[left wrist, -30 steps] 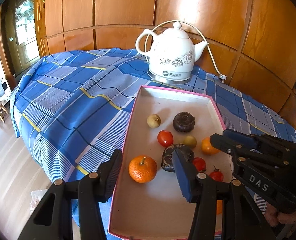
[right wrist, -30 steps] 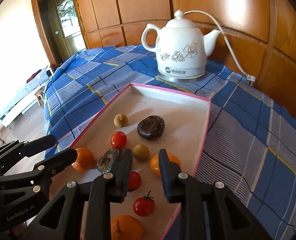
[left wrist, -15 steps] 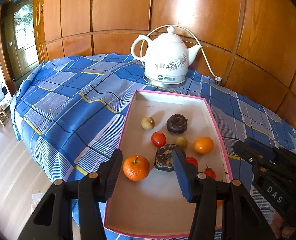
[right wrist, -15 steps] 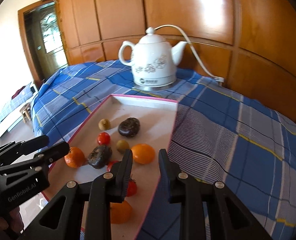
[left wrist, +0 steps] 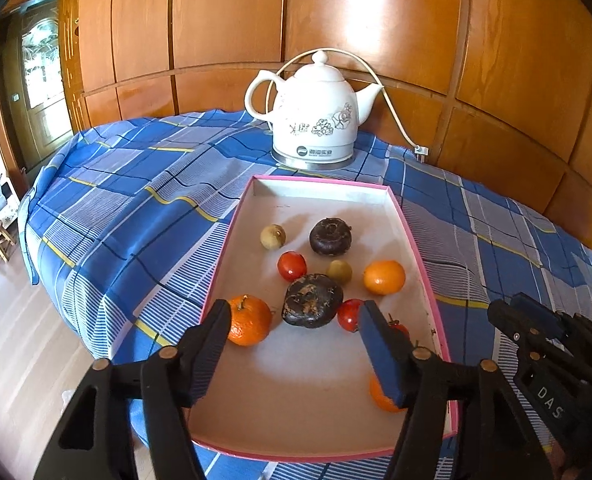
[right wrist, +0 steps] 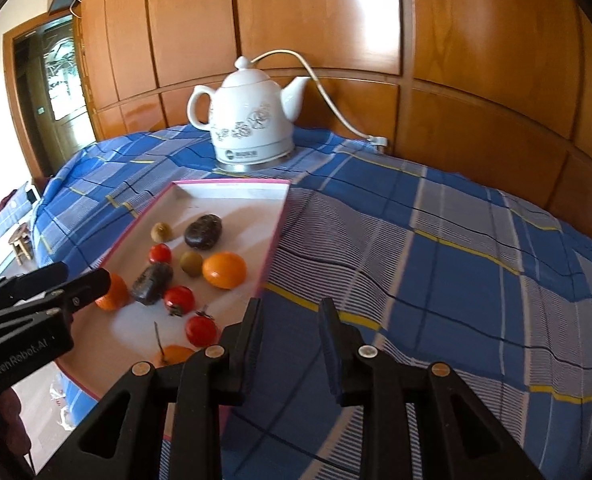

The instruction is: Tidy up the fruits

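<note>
- Left wrist view: our left gripper [left wrist: 293,344] hangs over the near end of the pink-rimmed tray [left wrist: 412,236], jaws wide, nothing between them.
- The fruits all lie in the tray, ahead of the jaws. The stemmed orange [left wrist: 249,320] sits just beside the left fingertip; the large dark fruit [left wrist: 312,300] lies almost on the jaws' centre line, a little further in, its long axis roughly across our line of approach.
- A red tomato [left wrist: 350,314] touches or nearly touches the dark fruit on its right; a second tomato and another orange are partly hidden behind the right finger.
- Further in: smooth orange [left wrist: 384,277], green fruit [left wrist: 339,271], a third tomato [left wrist: 291,266], round dark fruit [left wrist: 330,236], brownish fruit [left wrist: 273,236].
- Right wrist view: our right gripper [right wrist: 289,318] hovers outside the tray, over the blue checked cloth [right wrist: 456,272] on the desk; jaws at a narrow gap, nothing in them. The fruits lie to its left.
- Judgement: the left gripper is nearer and better lined up; the tomato crowding the dark fruit is the likely obstruction.
- White kettle [right wrist: 251,124] stands beyond the tray, well apart.
</note>
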Demonstrator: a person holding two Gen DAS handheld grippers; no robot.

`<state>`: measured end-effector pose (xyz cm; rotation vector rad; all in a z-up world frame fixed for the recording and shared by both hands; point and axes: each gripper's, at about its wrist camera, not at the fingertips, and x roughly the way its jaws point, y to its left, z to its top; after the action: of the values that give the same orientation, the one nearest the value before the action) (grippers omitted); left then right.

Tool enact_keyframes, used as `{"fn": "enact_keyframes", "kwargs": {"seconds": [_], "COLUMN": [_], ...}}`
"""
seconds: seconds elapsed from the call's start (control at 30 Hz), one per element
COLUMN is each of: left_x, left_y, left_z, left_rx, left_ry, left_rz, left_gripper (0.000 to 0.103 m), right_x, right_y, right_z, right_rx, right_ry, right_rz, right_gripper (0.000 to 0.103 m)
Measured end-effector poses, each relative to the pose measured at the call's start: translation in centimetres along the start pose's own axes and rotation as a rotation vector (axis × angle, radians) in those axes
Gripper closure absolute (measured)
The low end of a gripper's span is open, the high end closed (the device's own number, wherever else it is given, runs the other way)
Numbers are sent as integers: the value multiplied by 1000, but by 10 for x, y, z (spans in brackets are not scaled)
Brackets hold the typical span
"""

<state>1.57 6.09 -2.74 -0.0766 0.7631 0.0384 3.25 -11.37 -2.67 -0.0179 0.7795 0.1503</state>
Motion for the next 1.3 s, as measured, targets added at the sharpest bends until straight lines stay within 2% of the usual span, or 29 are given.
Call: {"fn": "enact_keyframes", "kwargs": {"seconds": [0.3,0.57,1.3], "left_x": [-7,-13,-15], "left_y": [-1,-2,5], "left_z": [-2,-2,0], "left_rx": [-1,2,-28], "left_ry": [-20,-46,-63], "left_rz": [9,36,60], "left_gripper": [19,0,0], "right_x": [-3,-7,-12], "right_y": [1,4,12], "right_z": [-9,-9,-8], "right_rx": [2,-6,-35], "right_ry": [9,0,-21], "right_rz": [-4,-8,-18], "right_gripper": [73,72,72]}}
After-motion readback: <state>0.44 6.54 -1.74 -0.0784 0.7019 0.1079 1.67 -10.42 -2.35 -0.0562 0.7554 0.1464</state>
